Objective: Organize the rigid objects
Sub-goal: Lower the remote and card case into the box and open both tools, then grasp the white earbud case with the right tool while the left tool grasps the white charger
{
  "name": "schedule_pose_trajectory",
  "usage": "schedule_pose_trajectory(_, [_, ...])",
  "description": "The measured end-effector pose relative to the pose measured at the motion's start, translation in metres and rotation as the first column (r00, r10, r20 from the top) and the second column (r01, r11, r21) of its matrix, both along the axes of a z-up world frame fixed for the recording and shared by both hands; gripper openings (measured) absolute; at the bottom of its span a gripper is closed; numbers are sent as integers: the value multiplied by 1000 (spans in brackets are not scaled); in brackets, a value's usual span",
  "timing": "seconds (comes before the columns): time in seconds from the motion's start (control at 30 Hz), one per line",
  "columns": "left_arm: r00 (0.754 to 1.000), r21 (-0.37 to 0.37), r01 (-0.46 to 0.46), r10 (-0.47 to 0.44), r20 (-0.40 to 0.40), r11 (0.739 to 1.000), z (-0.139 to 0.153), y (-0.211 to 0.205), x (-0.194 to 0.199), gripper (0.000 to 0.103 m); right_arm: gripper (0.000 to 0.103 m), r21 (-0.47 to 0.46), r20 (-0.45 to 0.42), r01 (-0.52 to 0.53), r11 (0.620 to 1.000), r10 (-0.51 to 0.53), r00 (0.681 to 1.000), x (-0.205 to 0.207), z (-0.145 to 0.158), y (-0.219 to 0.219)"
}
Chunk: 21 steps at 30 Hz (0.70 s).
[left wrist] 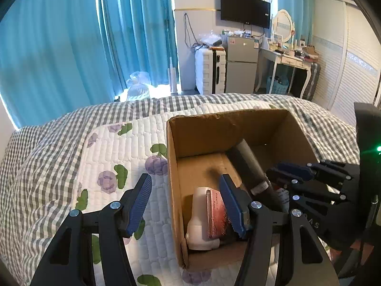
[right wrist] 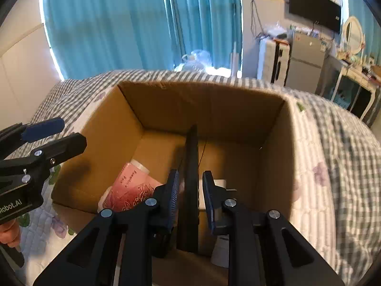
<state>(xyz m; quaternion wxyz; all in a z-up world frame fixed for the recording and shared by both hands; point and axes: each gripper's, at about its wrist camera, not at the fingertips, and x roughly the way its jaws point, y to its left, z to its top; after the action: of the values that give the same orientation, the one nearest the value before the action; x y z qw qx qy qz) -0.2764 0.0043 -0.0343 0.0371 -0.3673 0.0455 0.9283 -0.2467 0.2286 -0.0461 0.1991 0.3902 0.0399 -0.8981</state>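
An open cardboard box (left wrist: 197, 140) (right wrist: 114, 128) stands on the bed. On its floor lies a white bottle with a pink label (left wrist: 209, 217) (right wrist: 128, 190). My left gripper (left wrist: 185, 205) (right wrist: 73, 132) is open and straddles the box's left wall, one finger outside and one inside above the bottle, with nothing gripped. My right gripper (right wrist: 191, 190) (left wrist: 273, 178) is shut on a long dark object (right wrist: 191, 157) (left wrist: 247, 164). That object slants down into the box, its far end toward the back wall. A white item (right wrist: 221, 250) lies partly hidden under the right fingers.
The box rests on a white quilted pad with purple flowers (left wrist: 119, 157) over a grey checked bedspread (left wrist: 35, 166) (right wrist: 345, 166). A hand (right wrist: 7, 236) holds the left gripper. Beyond the bed are blue curtains, a suitcase (left wrist: 209, 71), a small fridge (left wrist: 240, 64) and a dressing table (left wrist: 285, 57).
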Motion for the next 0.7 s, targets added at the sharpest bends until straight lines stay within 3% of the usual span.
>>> schedule_pose_trajectory(0.03, [1000, 2, 3, -3, -4, 1000, 3, 0, 4, 62, 24, 14, -14, 2, 1000, -1, 1000, 4, 5, 0])
schedule_pose_trajectory(0.1, [1000, 6, 4, -4, -18, 1000, 13, 0, 14, 72, 42, 51, -47, 15, 999, -13, 999, 15, 16, -1])
schedule_pose_trajectory(0.27, [996, 9, 8, -7, -84, 1000, 42, 3, 48, 82, 44, 133, -133, 47, 990, -29, 991, 61, 53, -1])
schedule_pose_trajectory(0.47, [985, 3, 14, -13, -175, 1000, 70, 4, 99, 103, 76, 146, -196, 91, 985, -62, 979, 119, 96, 5])
schedule_pose_trajectory(0.57, [985, 1, 10, -10, -175, 1000, 67, 3, 117, 103, 92, 146, -205, 114, 983, -83, 975, 134, 105, 11])
schedule_pose_trajectory(0.7, [985, -13, -17, 15, -170, 1000, 53, 1, 131, 103, 94, 147, -201, 144, 979, -113, 973, 155, 99, 20])
